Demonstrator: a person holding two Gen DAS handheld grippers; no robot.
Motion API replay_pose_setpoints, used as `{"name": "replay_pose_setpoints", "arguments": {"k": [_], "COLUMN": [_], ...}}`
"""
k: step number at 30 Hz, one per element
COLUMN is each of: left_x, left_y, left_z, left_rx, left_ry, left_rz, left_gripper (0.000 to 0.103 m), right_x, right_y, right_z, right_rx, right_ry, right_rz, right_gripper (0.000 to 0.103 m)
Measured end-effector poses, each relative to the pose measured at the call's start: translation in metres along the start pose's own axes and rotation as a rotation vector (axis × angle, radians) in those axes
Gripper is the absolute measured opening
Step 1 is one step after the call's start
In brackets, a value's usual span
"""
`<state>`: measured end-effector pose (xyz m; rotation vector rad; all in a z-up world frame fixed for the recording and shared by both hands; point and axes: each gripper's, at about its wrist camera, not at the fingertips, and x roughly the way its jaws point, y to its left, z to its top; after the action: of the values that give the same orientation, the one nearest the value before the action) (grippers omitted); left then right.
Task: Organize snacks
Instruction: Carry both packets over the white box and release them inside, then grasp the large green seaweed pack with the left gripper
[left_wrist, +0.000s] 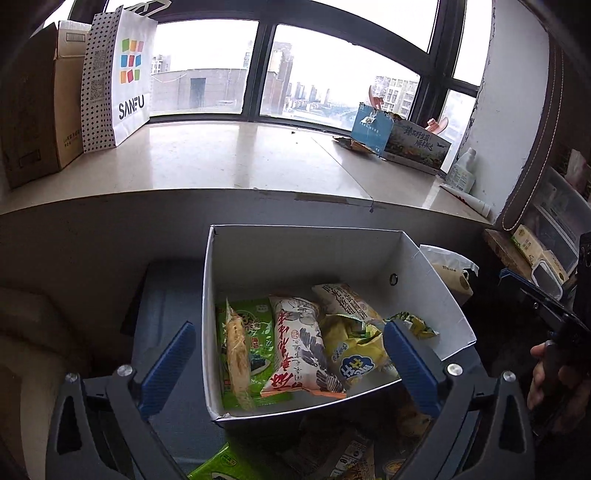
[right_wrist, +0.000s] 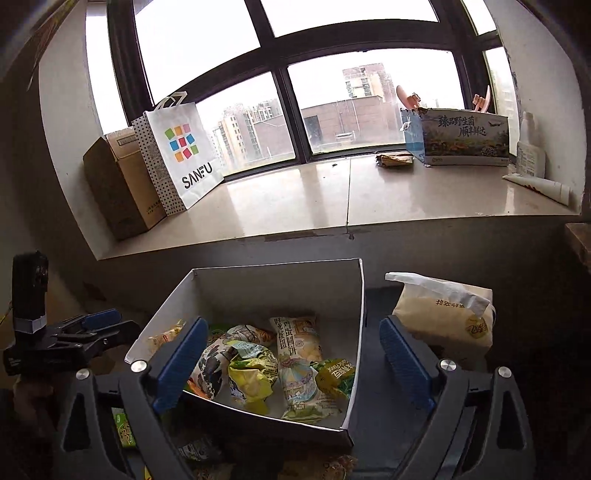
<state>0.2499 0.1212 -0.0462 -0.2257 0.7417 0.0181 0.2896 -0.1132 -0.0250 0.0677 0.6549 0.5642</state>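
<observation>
An open white box (left_wrist: 295, 258) (right_wrist: 266, 291) stands on a dark surface under the window sill. It holds several snack packets: a green seaweed pack (left_wrist: 258, 339), a white and red pack (left_wrist: 299, 350), a yellow pack (left_wrist: 354, 354) and a pale biscuit pack (right_wrist: 299, 365). My left gripper (left_wrist: 291, 365) hangs open above the box's near edge, nothing between its fingers. My right gripper (right_wrist: 293, 365) is open over the near right corner, also empty. More loose packets (left_wrist: 221, 465) (right_wrist: 123, 432) lie below the box, partly hidden by the grippers.
A beige bag with a white top (right_wrist: 447, 321) stands right of the box. On the sill (right_wrist: 295, 206) are a SANFU paper bag (right_wrist: 184, 155), a cardboard carton (right_wrist: 118, 184), a printed box (right_wrist: 465, 136) and a white bottle (right_wrist: 530, 151). A hand (left_wrist: 543, 373) shows at the right edge.
</observation>
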Motion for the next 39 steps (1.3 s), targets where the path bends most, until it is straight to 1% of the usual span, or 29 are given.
{"name": "replay_pose_setpoints", "arguments": {"k": [2, 3, 4, 6, 9, 12, 14, 16, 19, 20, 21, 23, 24, 27, 29, 30, 31, 33, 34, 37, 39], "left_x": [-0.006, -0.011, -0.017, -0.032, -0.063, -0.093, -0.116, -0.134, -0.15, -0.153, -0.154, -0.146, -0.141, -0.12, -0.102, -0.093, -0.086, -0.067, -0.056, -0.028, -0.01], "left_y": [-0.001, -0.003, -0.004, -0.005, -0.007, -0.007, -0.007, -0.006, 0.003, 0.008, 0.011, 0.016, 0.02, 0.028, 0.032, 0.033, 0.037, 0.049, 0.055, 0.072, 0.079], "left_z": [-0.004, -0.005, -0.008, -0.015, -0.032, -0.057, -0.075, -0.093, -0.118, -0.127, -0.134, -0.145, -0.151, -0.164, -0.171, -0.172, -0.173, -0.17, -0.167, -0.162, -0.162], "left_rx": [0.004, 0.009, 0.012, 0.025, 0.048, 0.046, 0.044, 0.053, 0.031, 0.031, 0.044, 0.088, 0.108, 0.184, 0.264, 0.297, 0.316, 0.319, 0.314, 0.328, 0.332], "left_ry": [-0.007, -0.013, -0.023, -0.047, -0.094, -0.119, -0.15, -0.165, -0.199, -0.205, -0.2, -0.167, -0.142, -0.042, 0.051, 0.093, 0.111, 0.17, 0.202, 0.242, 0.277], "left_rz": [-0.009, -0.017, -0.021, -0.03, -0.051, -0.087, -0.12, -0.137, -0.124, -0.129, -0.118, -0.057, -0.045, -0.04, -0.081, -0.087, -0.088, -0.101, -0.095, -0.079, -0.096], "left_gripper": [0.103, 0.103, 0.103, 0.103, 0.103, 0.103, 0.103, 0.103, 0.103, 0.103, 0.103, 0.103, 0.103, 0.103, 0.103, 0.103, 0.103, 0.103, 0.103, 0.103, 0.103], "right_x": [-0.006, -0.009, -0.012, -0.022, -0.045, -0.068, -0.081, -0.089, -0.097, -0.098, -0.1, -0.103, -0.106, -0.111, -0.113, -0.114, -0.115, -0.118, -0.119, -0.121, -0.12], "right_y": [0.004, 0.006, 0.008, 0.013, 0.02, 0.024, 0.027, 0.029, 0.032, 0.033, 0.034, 0.036, 0.037, 0.041, 0.044, 0.046, 0.048, 0.051, 0.053, 0.056, 0.057], "right_z": [-0.002, -0.003, -0.005, -0.01, -0.023, -0.044, -0.062, -0.081, -0.11, -0.12, -0.129, -0.145, -0.151, -0.165, -0.17, -0.172, -0.174, -0.176, -0.176, -0.178, -0.18], "right_rx": [-0.016, -0.024, -0.028, -0.033, -0.045, -0.035, -0.039, -0.043, -0.045, -0.044, -0.042, -0.039, -0.029, -0.04, -0.056, -0.062, -0.069, -0.082, -0.091, -0.102, -0.105], "right_ry": [-0.01, -0.011, -0.011, -0.01, -0.049, -0.054, -0.053, -0.034, -0.004, 0.003, 0.014, 0.027, 0.027, 0.032, 0.043, 0.049, 0.048, 0.045, 0.041, 0.04, 0.045], "right_rz": [0.007, 0.011, 0.022, 0.04, 0.058, 0.106, 0.134, 0.131, 0.134, 0.136, 0.138, 0.15, 0.162, 0.158, 0.14, 0.138, 0.146, 0.141, 0.14, 0.141, 0.137], "right_gripper": [0.097, 0.099, 0.103, 0.103, 0.103, 0.103, 0.103, 0.103, 0.103, 0.103, 0.103, 0.103, 0.103, 0.103, 0.103, 0.103, 0.103, 0.103, 0.103, 0.103, 0.103]}}
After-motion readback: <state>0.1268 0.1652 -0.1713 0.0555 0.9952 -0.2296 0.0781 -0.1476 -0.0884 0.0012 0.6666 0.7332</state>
